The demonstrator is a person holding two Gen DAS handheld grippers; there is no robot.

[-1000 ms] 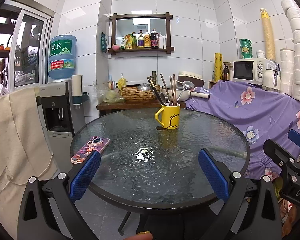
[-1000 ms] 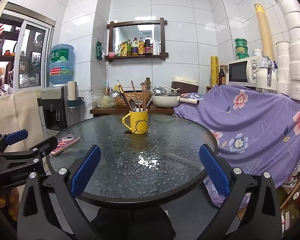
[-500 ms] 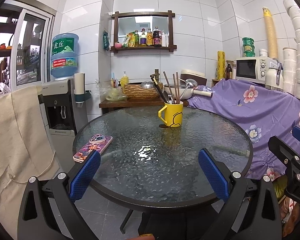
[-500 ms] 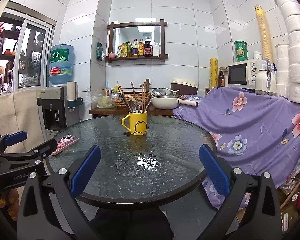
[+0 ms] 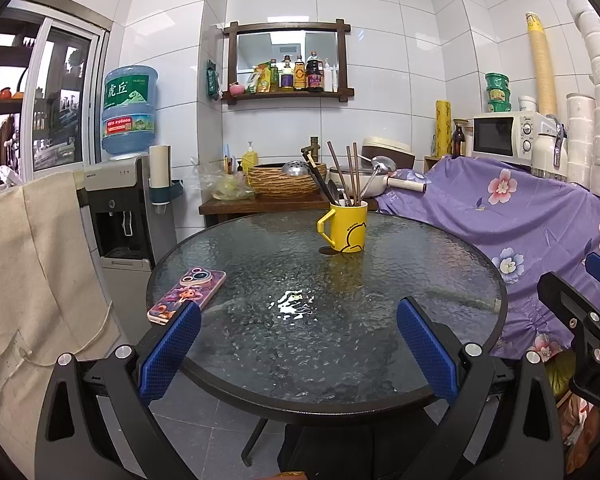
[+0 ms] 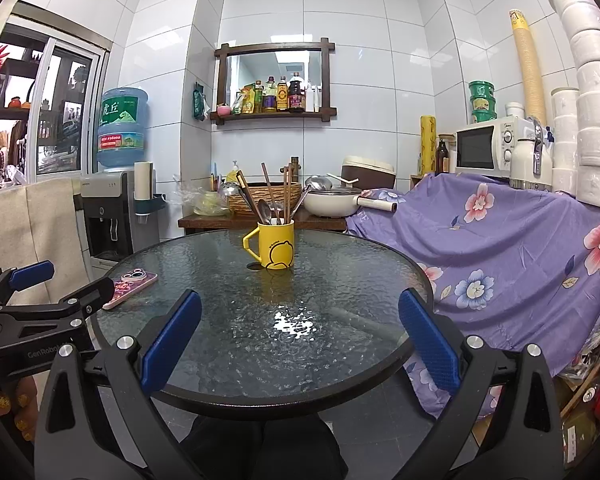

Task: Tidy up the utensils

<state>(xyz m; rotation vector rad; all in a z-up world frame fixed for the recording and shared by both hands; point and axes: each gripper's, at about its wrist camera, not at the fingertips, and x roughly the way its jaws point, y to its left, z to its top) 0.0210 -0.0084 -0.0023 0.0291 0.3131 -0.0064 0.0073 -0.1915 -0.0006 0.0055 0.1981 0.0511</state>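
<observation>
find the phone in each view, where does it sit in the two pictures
Left wrist view: the phone lies flat at the left edge of the glass table, just above the left fingertip pad, lower left of centre.
Right wrist view: the phone is at the table's far left rim, mid-left of the picture.
Shared landmark: the yellow mug holding utensils, right of the phone in both.

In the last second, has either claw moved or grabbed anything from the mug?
Nothing was taken hold of. The left claw swung slightly left and the right claw crept marginally toward the table, both open and empty. The yellow mug with its utensils and the phone stayed put on the glass.
</observation>
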